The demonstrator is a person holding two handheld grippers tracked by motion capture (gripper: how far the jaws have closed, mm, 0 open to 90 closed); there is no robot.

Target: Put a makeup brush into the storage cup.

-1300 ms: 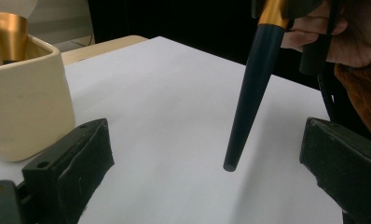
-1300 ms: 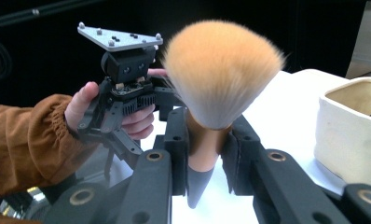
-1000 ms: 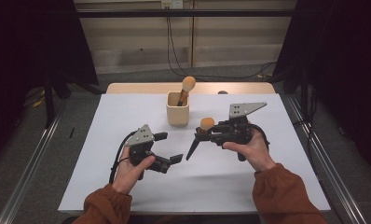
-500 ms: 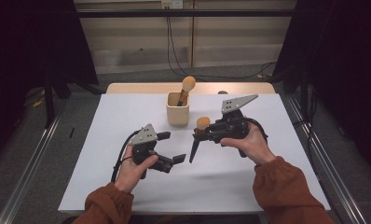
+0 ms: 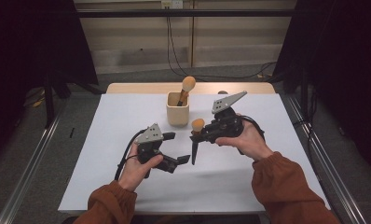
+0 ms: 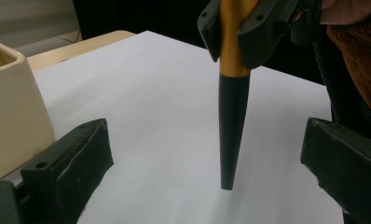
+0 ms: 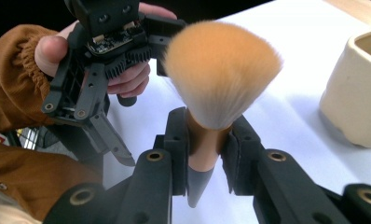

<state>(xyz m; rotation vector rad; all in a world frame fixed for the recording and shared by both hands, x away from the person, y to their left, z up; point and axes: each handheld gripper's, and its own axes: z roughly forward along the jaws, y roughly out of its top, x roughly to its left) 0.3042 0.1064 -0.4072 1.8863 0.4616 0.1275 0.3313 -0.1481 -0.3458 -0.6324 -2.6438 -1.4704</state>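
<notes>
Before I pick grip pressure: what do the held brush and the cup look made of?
The brush has soft, fine orange bristles, likely synthetic; its gold collar looks like satin metal or painted plastic, and the tapered black handle looks matte plastic or lacquered wood. The cream cup looks like matte ceramic, perhaps plastic: thick walls, rounded corners, no gloss.

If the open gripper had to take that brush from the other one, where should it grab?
Probably the bare black handle of the makeup brush, approached from the side. It hangs upright, tapering below the right gripper, whose jaws clamp the golden collar. The left gripper is already open beside it.
</notes>
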